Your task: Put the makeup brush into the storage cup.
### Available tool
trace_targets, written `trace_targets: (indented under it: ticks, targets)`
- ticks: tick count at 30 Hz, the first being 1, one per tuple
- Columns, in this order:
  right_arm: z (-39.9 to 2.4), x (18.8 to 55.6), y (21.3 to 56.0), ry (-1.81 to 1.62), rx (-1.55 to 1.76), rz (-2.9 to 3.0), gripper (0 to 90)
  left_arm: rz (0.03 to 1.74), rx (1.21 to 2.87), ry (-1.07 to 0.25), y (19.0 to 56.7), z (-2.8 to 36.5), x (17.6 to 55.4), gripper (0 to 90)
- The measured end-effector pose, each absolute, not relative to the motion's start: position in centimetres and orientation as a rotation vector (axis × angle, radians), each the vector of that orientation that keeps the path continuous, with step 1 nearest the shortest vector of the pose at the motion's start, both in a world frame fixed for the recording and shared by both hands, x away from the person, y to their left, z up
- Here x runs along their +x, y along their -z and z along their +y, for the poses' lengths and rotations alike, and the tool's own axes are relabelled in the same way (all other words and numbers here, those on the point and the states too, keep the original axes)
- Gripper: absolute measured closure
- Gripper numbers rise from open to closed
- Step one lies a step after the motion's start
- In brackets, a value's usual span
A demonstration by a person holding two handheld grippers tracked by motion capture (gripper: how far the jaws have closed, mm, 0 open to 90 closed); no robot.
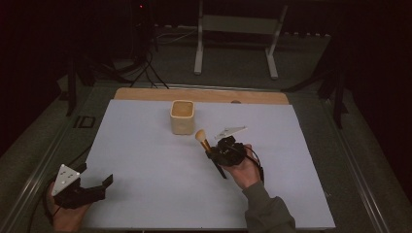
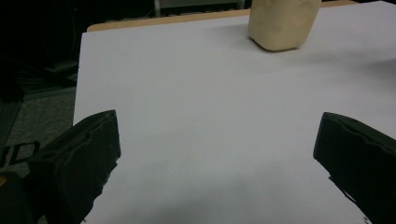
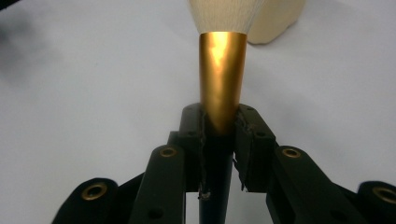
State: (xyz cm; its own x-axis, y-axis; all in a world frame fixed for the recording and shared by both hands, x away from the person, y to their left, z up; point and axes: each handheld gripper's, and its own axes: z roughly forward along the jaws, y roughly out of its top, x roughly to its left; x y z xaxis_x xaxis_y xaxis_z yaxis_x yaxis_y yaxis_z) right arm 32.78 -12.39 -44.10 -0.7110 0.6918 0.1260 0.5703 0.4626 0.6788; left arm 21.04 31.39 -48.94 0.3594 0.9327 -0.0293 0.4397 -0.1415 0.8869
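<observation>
A makeup brush with a cream tuft, gold ferrule and black handle is clamped in my right gripper, which is shut on it at the handle's top. The tuft points toward a cream square cup standing a short way beyond it on the white mat. The cup also stands at the top of the left gripper view. My left gripper rests at the mat's near left corner, its jaws wide open with nothing between them.
The white mat covers a wooden table whose far edge shows behind the cup. A white metal stand and dark cables are on the floor beyond the table.
</observation>
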Motion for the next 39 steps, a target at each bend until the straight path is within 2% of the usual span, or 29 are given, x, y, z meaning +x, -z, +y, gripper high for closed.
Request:
trace_targets:
  ticks: [39]
  targets:
    - [-11.6,34.4,42.9,-1.223,1.084,2.417,74.1,1.216,1.746,-0.705,48.9,31.3,21.1,1.8]
